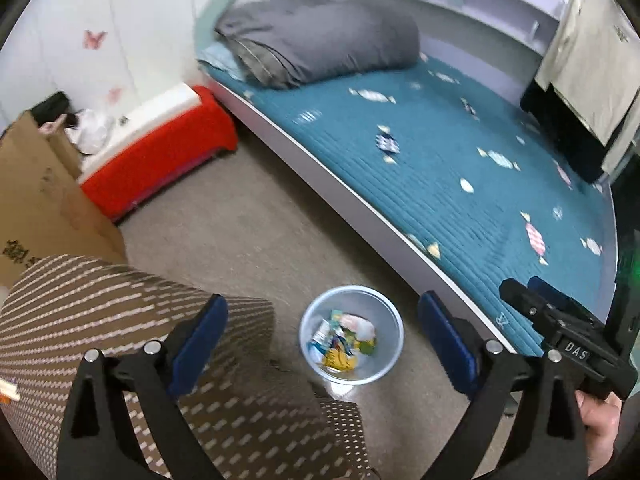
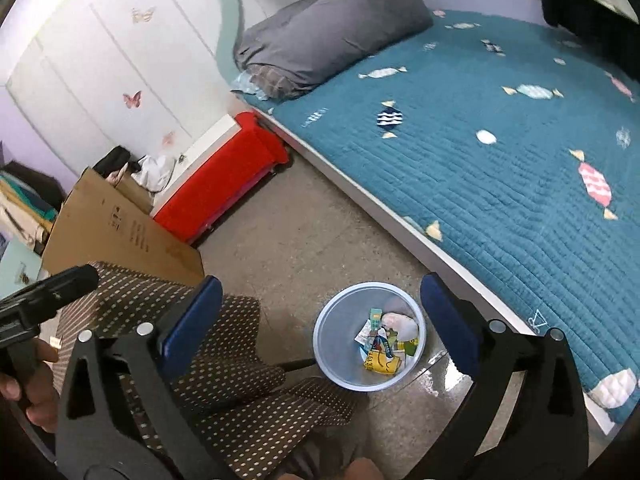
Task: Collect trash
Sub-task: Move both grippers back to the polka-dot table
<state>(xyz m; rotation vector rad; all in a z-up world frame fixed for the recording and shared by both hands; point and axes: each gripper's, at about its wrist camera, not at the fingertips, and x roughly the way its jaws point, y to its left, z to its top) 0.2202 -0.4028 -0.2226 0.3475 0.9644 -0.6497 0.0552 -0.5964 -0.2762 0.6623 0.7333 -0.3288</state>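
The bed (image 2: 500, 152) with its teal candy-print quilt fills the far side of the room, a grey pillow (image 2: 336, 32) at its head. Beside the bed's near edge, on the floor, stands the pale blue bin (image 2: 326, 354), holding the trash (image 2: 384, 346): crumpled wrappers and paper, likely light, soft and crinkly, best pinched at a raised fold, though blur hides their edges. The left gripper (image 1: 320, 344) and right gripper (image 2: 320, 320) both hang above the bin, jaws spread wide, holding and touching nothing.
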